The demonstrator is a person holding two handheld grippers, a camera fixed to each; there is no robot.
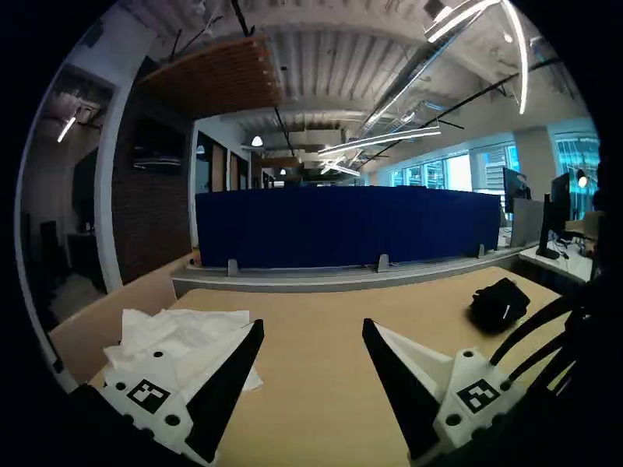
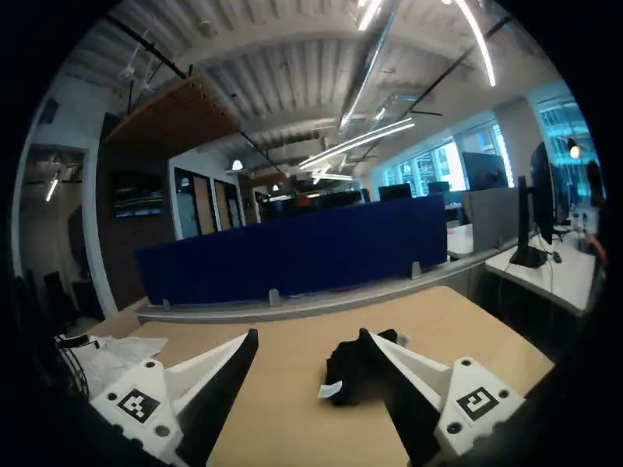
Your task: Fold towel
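Both grippers (image 1: pixel 313 333) (image 2: pixel 307 342) level, fingers (image 1: pixel 226 373) apart.

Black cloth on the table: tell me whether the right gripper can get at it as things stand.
Probably yes: the right gripper is open and the black cloth lies on the table just ahead, beside one finger, uncovered.

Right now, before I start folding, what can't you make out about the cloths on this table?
- White towel, left gripper view: near edge hidden behind a finger of the left gripper; one piece or several, unclear.
- Black cloth, right gripper view: right side hidden behind a finger of the right gripper.
- Its tag: too small to read.
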